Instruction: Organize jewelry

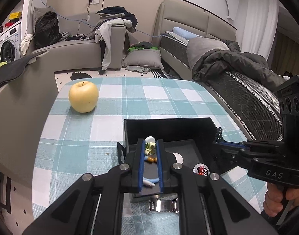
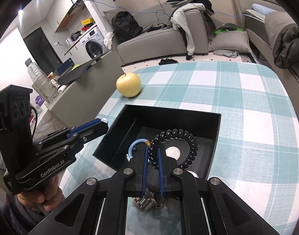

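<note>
Sofa, heaped clothes and a bed fill the room behind; my desk [image 2: 247,105] wears a teal-and-white checked cloth, with a yellow apple [image 1: 83,96] near its far corner. On it stands the open black rectangular jewelry box [image 2: 165,115].

My left hand-held gripper [image 1: 150,146] is nearly closed on a small flower-shaped ornament in pale yellow and white [image 1: 150,148], holding it over the box's near left side. My right hand-held gripper [image 2: 151,152] is pinched on a black spiral-coil hair tie [image 2: 190,146], whose loop hangs over the box interior, near a light blue curved hoop [image 2: 134,146] lying inside.

I judge the coil light, springy and forgiving; gripping across one strand works, though it may bounce on release. The ornament looks small, rigid and possibly fragile, so I'd keep light pressure on its body. A metal link watch band [image 1: 162,205] lies outside, just before the box.
</note>
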The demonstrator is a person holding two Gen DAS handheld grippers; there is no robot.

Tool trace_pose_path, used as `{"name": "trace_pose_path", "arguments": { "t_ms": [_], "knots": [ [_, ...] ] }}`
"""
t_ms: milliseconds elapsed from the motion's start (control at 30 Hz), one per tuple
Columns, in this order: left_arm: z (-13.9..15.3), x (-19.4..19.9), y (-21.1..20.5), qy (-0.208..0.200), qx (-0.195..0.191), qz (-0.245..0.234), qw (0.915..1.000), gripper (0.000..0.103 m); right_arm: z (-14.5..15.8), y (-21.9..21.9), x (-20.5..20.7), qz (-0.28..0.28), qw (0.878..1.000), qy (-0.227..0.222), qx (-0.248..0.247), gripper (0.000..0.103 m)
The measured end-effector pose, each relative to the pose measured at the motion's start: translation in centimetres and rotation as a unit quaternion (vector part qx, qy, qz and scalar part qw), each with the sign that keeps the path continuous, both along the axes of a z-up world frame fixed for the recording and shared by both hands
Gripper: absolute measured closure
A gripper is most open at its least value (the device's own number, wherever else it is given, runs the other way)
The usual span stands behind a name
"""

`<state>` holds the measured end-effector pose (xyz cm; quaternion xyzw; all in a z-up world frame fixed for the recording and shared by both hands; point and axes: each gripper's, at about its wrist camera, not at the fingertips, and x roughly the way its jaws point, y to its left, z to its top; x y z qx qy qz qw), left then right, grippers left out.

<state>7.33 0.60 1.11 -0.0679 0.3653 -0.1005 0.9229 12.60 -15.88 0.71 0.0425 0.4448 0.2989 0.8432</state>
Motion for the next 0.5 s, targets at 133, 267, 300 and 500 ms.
{"name": "trace_pose_path", "arguments": {
  "t_ms": [133, 267, 300, 500],
  "knots": [
    [-0.4, 0.4, -0.2, 0.002, 0.002, -0.003, 1.0, 0.096, -0.6, 0.3, 0.6, -0.003, 1.0, 0.011, -0.005, 0.094],
    [-0.9, 0.6, -0.5, 0.008, 0.006, -0.005, 0.9999, 0.096, -1.0, 0.1, 1.0, -0.011, 1.0, 0.022, -0.008, 0.094],
    [-0.9, 0.6, -0.6, 0.008, 0.008, -0.006, 0.9999, 0.096, -1.0, 0.1, 1.0, -0.011, 1.0, 0.022, -0.008, 0.094],
    [-1.1, 0.7, -0.9, 0.015, 0.02, -0.008, 0.9997, 0.096, -1.4, 0.1, 1.0, -0.018, 0.999, 0.028, -0.017, 0.093]
  ]
}}
